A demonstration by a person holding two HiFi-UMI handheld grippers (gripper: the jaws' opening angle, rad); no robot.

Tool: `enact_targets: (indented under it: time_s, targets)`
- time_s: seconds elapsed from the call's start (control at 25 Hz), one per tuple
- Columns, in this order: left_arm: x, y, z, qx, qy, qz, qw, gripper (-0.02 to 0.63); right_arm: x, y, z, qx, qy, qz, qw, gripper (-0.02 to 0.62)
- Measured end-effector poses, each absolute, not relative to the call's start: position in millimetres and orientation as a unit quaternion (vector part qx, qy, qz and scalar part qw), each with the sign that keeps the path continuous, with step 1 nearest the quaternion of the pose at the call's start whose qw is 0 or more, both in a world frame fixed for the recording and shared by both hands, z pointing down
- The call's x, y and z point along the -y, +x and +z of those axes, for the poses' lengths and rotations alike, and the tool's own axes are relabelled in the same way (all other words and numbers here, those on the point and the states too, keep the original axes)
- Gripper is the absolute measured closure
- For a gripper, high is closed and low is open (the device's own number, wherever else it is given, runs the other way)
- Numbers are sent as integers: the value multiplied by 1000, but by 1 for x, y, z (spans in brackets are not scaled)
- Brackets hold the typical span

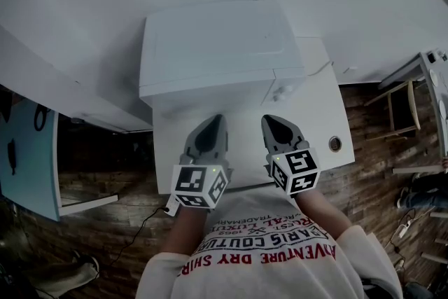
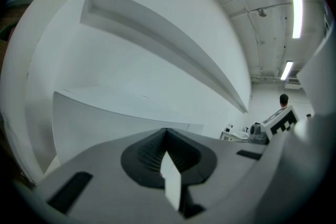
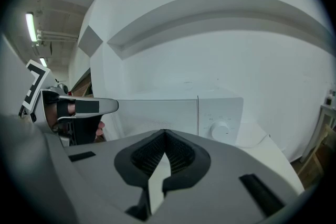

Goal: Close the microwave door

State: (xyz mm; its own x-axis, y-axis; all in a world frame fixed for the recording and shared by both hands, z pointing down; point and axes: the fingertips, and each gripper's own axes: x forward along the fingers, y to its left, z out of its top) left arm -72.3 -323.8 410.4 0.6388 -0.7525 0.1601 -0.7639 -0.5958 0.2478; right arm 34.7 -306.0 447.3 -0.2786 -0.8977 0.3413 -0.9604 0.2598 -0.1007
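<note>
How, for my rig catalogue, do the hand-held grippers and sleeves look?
Both the left hand-held gripper and right hand-held gripper are grey, tapering, with dark ribbed pads and white cubes bearing black square markers. Sleeves are cream; the shirt carries red lettering.

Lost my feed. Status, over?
Shut, empty: left hand-held gripper, right hand-held gripper. On white boxy microwave, door looks closed. Nothing in the way.

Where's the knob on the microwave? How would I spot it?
Find the white table; the white microwave sits on it. On the microwave's front, right of the wide flat door, is a narrow panel. The knob is the one round bump on that panel; everything beside it is flat.
</note>
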Motion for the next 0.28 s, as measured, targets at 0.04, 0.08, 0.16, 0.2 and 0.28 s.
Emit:
enact_targets:
  time_s: [0.04,0.08,0.16,0.2,0.28]
  targets:
    - [323,-72,411,424,893,19,149,609,306,35,447,786,591,145,108,589]
    - [323,-71,411,424,893,20,150,609,306,35,447,787,590,145,108,589]
    - [323,-70,411,423,893,20,151,609,306,36,447,787,590,144,109,589]
    - [323,-69,412,423,893,21,151,609,306,36,447,787,589,144,110,589]
    - [323,-68,412,422,893,22,151,609,306,37,448,787,589,145,111,589]
